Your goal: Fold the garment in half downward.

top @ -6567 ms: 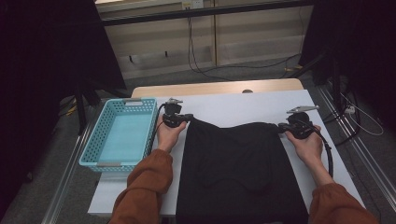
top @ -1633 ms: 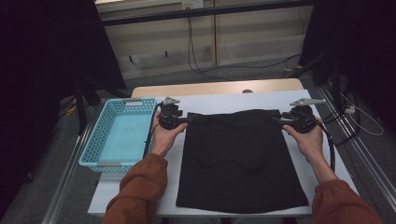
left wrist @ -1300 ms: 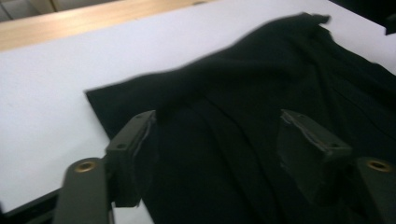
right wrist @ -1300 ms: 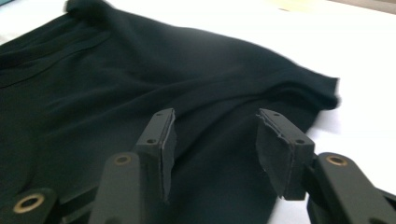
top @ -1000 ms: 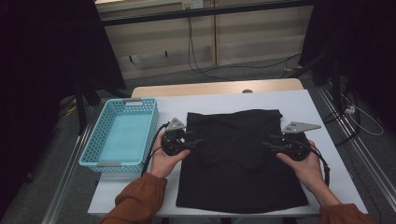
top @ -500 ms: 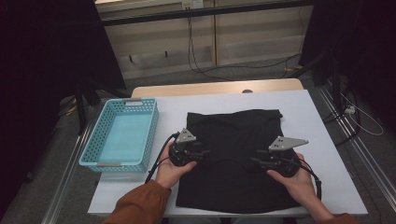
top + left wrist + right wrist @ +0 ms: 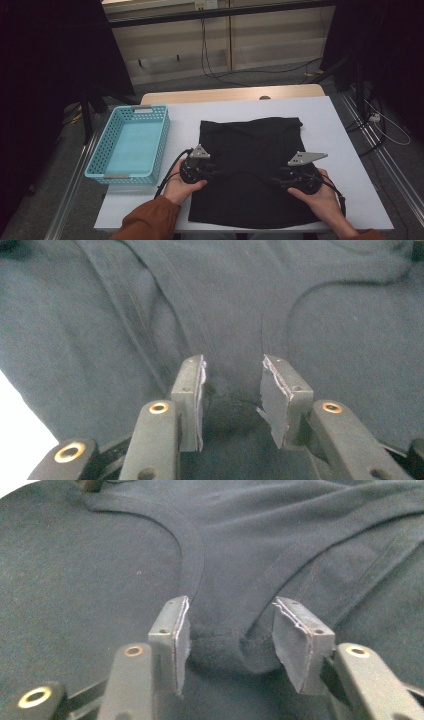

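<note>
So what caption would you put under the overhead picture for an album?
A person's two hand-held tongs, left and right, rest on a black garment beside a blue basket.

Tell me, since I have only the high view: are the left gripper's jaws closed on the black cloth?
Observer: No. The left gripper has its jaws apart, with a bunch of the black cloth lying between them.
Operator: And the right gripper?
Observer: The right gripper is open too, and a folded edge of the cloth sits in the gap.
Operator: Which part of the garment is there?
Observer: A curved neckband runs away from that fold, just beyond the jaws.
</note>
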